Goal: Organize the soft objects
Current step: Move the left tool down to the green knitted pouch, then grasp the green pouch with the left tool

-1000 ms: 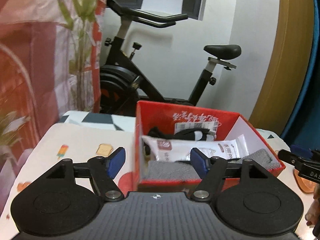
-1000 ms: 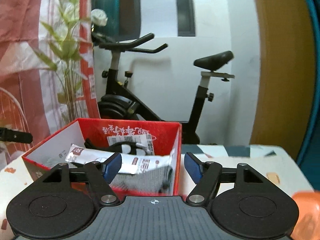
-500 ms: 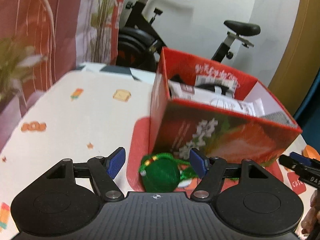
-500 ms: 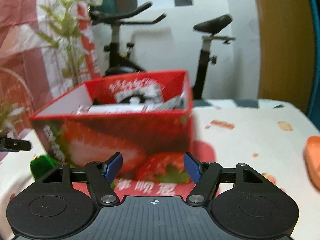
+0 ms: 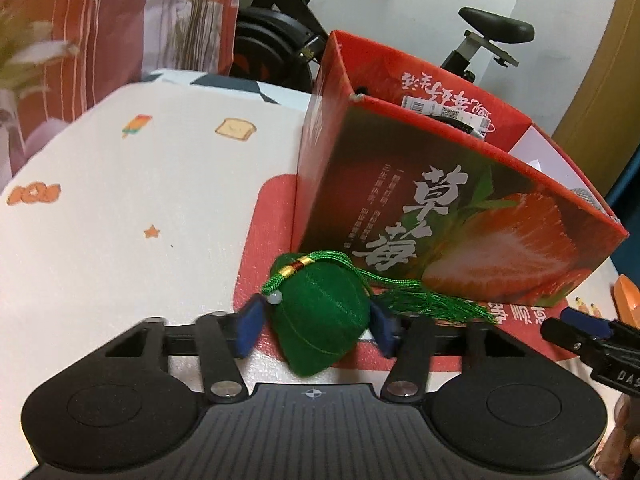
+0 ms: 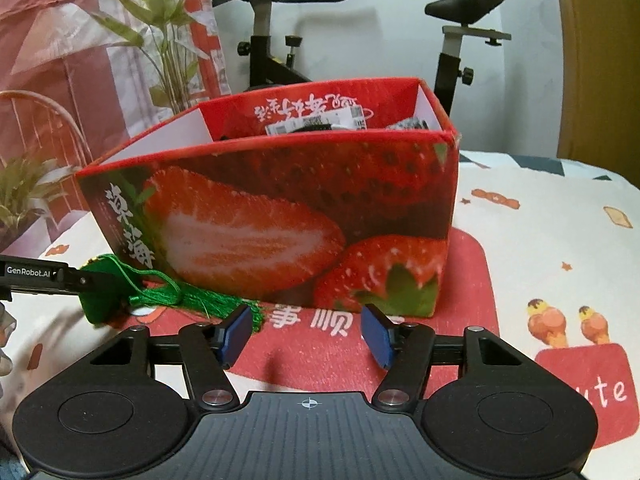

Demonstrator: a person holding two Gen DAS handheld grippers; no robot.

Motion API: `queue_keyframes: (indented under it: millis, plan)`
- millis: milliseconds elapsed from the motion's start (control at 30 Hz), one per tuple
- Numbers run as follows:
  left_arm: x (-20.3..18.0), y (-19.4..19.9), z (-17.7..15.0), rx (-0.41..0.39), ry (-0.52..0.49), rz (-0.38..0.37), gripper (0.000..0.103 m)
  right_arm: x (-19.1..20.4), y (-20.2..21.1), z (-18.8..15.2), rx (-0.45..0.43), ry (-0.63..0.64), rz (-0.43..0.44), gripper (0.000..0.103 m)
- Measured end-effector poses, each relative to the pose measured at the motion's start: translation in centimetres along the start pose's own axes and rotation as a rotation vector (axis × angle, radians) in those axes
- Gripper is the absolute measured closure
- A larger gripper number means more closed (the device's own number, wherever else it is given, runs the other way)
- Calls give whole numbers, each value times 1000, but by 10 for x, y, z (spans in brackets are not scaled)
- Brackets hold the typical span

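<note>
A green velvet sachet [image 5: 320, 320] with a green tassel [image 5: 432, 304] lies on the table in front of the red strawberry box [image 5: 460, 232]. My left gripper [image 5: 318, 326] has its blue pads on both sides of the sachet, touching or nearly touching it. In the right wrist view the sachet [image 6: 100, 300] and tassel [image 6: 192, 300] lie at the left, with the left gripper's finger over them. My right gripper [image 6: 306, 334] is open and empty, low over the table before the box [image 6: 280, 220]. The box holds packets and dark items.
An orange object [image 5: 626, 300] lies at the table's right edge. An exercise bike [image 6: 280, 40] and a plant [image 6: 168, 48] stand behind the table. The tablecloth [image 5: 120, 208] is white with cartoon prints and red patches.
Both grippers dropped from above the box to table level in front of it. My left gripper moved onto the green sachet and its jaws narrowed around it.
</note>
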State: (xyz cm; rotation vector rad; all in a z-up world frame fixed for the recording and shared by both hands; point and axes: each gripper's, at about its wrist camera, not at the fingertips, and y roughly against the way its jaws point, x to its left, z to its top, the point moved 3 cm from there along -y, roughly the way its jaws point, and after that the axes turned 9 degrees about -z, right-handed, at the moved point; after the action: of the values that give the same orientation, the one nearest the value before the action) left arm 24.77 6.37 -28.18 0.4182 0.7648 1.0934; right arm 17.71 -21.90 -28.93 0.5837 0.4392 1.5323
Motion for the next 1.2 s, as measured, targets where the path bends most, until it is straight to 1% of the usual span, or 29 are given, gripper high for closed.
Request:
queue_keyframes:
  millis: [133, 300, 433, 567, 633, 700, 767, 900, 1033, 1200]
  plan:
    - [-2, 0, -2, -2, -3, -15, 53, -1, -4, -3, 18, 0, 6, 47]
    - [-17, -3, -7, 25, -25, -65, 53, 2, -7, -5, 36, 11, 18, 47]
    - [-35, -10, -15, 55, -52, -128, 53, 5, -7, -7, 50, 15, 27, 48]
    - [-53, -17, -23, 84, -68, -207, 53, 6, -5, -8, 51, 19, 38, 48]
    - [-64, -21, -27, 98, -97, -233, 53, 7, -5, -9, 52, 28, 41, 48]
    - [-70, -23, -30, 104, -118, -242, 53, 8, -6, -11, 59, 32, 49, 48]
    - [-71, -23, -31, 107, -113, -247, 52, 10, -6, -13, 67, 39, 54, 48]
    - [-65, -21, -30, 113, -74, -277, 49, 15, -7, -16, 78, 62, 73, 48]
    - [-57, -13, -26, 90, -41, -318, 50, 21, -8, -16, 88, 82, 92, 48]
    - [-53, -10, -26, 94, -8, -347, 51, 28, -7, -19, 92, 108, 111, 48]
